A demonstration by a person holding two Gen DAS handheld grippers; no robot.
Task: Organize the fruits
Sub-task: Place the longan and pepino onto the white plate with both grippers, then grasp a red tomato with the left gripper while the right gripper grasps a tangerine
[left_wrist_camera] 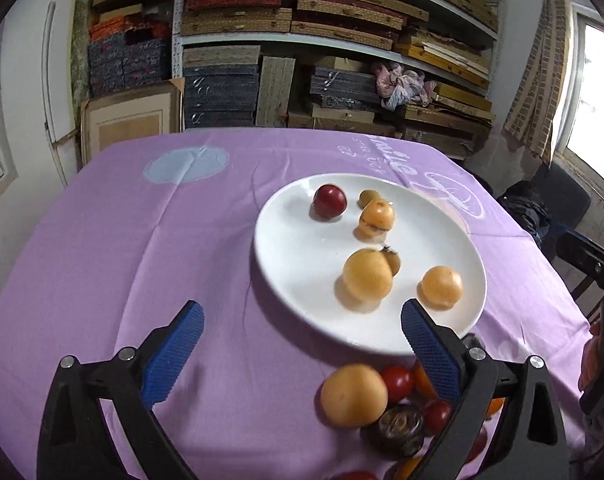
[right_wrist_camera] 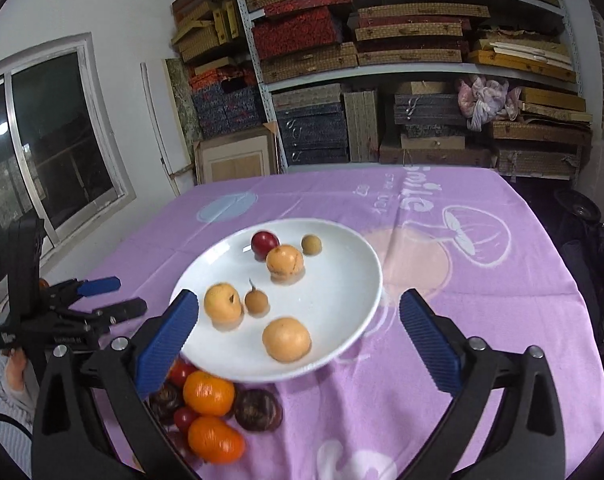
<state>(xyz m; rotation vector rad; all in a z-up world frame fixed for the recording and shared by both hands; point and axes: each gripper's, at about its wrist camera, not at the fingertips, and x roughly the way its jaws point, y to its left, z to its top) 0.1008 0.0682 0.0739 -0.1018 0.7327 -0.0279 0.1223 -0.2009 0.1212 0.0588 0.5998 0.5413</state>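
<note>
A white plate point(left_wrist_camera: 302, 280) point(right_wrist_camera: 342, 280) sits on the purple cloth and holds a red plum point(left_wrist_camera: 329, 201) point(right_wrist_camera: 264, 242), several yellow-orange fruits point(left_wrist_camera: 367, 275) point(right_wrist_camera: 286, 339) and small brown ones point(right_wrist_camera: 256, 301). A loose pile lies by the plate's near edge: a yellow fruit point(left_wrist_camera: 354, 395), cherry tomatoes point(left_wrist_camera: 397, 382), oranges point(right_wrist_camera: 208, 393) and dark chestnut-like fruits point(right_wrist_camera: 258, 410). My left gripper point(left_wrist_camera: 302, 354) is open and empty, above the cloth near the pile; it also shows in the right wrist view point(right_wrist_camera: 122, 294). My right gripper point(right_wrist_camera: 298, 342) is open and empty over the plate's near edge.
The purple tablecloth point(left_wrist_camera: 142, 240) point(right_wrist_camera: 482, 280) covers the whole table, with a mushroom print at the right. Shelves of stacked boxes point(left_wrist_camera: 302, 40) stand behind the table. A window point(right_wrist_camera: 42, 140) is at the left, and a dark chair point(left_wrist_camera: 558, 200) at the right.
</note>
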